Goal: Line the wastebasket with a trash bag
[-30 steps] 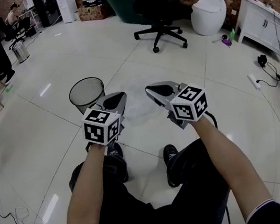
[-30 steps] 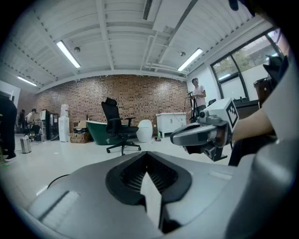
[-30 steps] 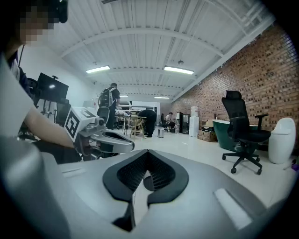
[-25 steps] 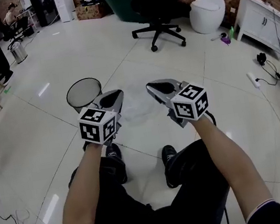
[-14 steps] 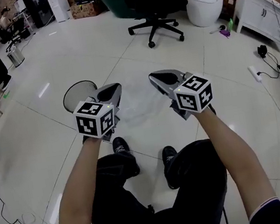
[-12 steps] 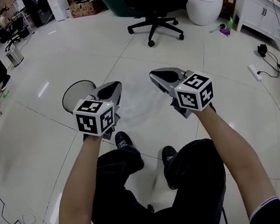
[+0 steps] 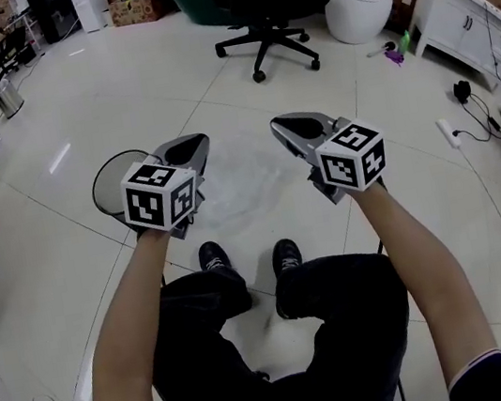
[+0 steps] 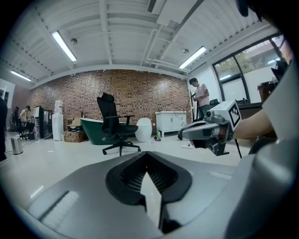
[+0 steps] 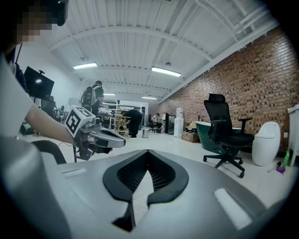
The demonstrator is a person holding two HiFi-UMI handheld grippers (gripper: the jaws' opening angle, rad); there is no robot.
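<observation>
A clear, thin trash bag [image 7: 241, 183] hangs stretched between my two grippers above the white floor. My left gripper [image 7: 191, 142] is shut on one edge of it, and a pale strip of bag [image 8: 150, 198] shows pinched in its jaws. My right gripper [image 7: 281, 124] is shut on the other edge, with pale film [image 9: 136, 205] between its pads. The round black mesh wastebasket [image 7: 104, 179] stands on the floor to the left, partly hidden behind the left gripper's marker cube. Each gripper view shows the other gripper: the right gripper [image 8: 205, 133] and the left gripper [image 9: 100, 136].
The person's legs and black shoes [image 7: 240, 254] are right below the bag. A black office chair [image 7: 262, 12], a white round seat [image 7: 361, 5] and a green tub stand farther off. There is a white cabinet [image 7: 467, 16] with cables [image 7: 462, 102] at the right, and people at desks at far left.
Both grippers have moved across the room with the bag still held between them. The wastebasket has slid left in the view and is now behind the left cube. The feet have stepped closer together.
</observation>
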